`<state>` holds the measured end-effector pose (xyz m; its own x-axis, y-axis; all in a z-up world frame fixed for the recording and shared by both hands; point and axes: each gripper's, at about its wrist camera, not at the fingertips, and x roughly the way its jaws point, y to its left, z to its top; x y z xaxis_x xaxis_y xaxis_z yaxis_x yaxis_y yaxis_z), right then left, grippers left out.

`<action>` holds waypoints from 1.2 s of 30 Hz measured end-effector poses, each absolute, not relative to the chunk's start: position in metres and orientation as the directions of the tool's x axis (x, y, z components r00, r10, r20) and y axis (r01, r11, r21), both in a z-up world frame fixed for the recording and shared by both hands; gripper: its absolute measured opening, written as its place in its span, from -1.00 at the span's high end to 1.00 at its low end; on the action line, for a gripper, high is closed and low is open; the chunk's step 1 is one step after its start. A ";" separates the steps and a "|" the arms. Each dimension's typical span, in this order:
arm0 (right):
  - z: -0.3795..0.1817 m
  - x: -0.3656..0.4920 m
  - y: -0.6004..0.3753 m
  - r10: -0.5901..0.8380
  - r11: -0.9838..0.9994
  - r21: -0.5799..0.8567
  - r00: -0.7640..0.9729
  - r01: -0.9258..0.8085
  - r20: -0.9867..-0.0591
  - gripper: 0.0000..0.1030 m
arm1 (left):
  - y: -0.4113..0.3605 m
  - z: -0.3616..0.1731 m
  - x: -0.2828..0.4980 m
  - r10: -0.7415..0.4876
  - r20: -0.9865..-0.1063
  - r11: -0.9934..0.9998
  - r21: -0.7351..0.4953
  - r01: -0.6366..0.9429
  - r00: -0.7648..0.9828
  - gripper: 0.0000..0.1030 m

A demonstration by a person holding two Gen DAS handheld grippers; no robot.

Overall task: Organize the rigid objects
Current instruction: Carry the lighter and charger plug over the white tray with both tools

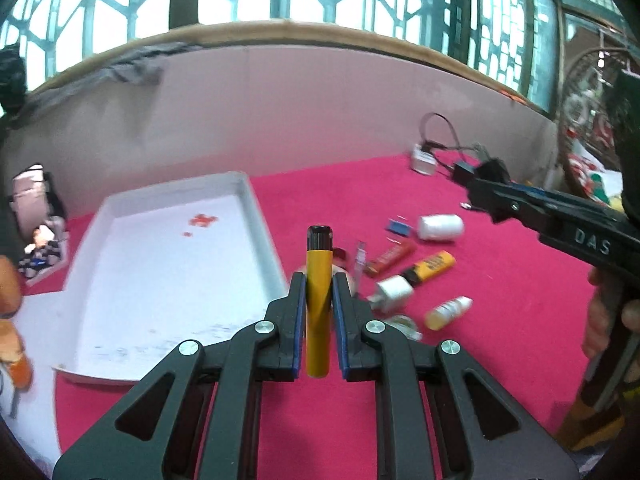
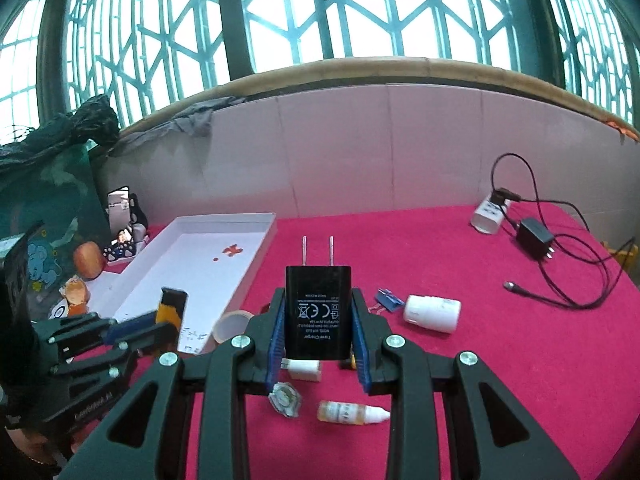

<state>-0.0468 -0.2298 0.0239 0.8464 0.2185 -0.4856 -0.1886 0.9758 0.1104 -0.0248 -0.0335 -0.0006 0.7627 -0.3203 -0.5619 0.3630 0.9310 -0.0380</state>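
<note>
My left gripper (image 1: 319, 280) is shut on a yellow marker with a black cap (image 1: 319, 292), held upright above the red cloth beside the white tray (image 1: 256, 208). My right gripper (image 2: 319, 300) is shut on a black travel charger (image 2: 318, 312), its two prongs pointing away. In the right wrist view the left gripper (image 2: 160, 320) shows at the lower left with the yellow marker (image 2: 172, 304) over the tray's near end (image 2: 240, 280). In the left wrist view the right gripper (image 1: 480, 184) reaches in from the right, what it holds dark and blurred.
Loose on the red cloth lie a white bottle (image 2: 432, 313), a blue clip (image 2: 387, 298), a small dropper bottle (image 2: 352, 412), a white cube plug (image 2: 306, 369), a tape roll (image 2: 232, 325) and a black adapter with cable (image 2: 536, 238). A white wall backs the table.
</note>
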 end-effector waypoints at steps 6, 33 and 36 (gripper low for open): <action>0.025 -0.037 -0.218 0.231 0.973 0.120 0.839 -0.197 -0.493 0.44 | -0.003 0.005 -0.022 -0.238 -0.526 0.963 -0.020 0.268 0.817 0.76; 0.049 0.013 -0.138 0.325 0.944 0.123 0.792 -0.307 -0.517 0.44 | 0.088 0.017 0.028 -0.010 -0.517 1.000 -0.019 0.000 0.856 0.76; 0.048 0.021 -0.127 0.341 0.938 0.133 0.776 -0.321 -0.531 0.44 | 0.096 0.017 0.039 0.019 -0.523 0.999 -0.018 -0.034 0.852 0.76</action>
<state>0.0207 -0.1267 0.0483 0.7756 0.3407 -0.5313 -0.3207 0.9378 0.1332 0.0390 0.0958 0.0165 0.8524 0.0194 -0.5226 -0.0337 0.9993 -0.0178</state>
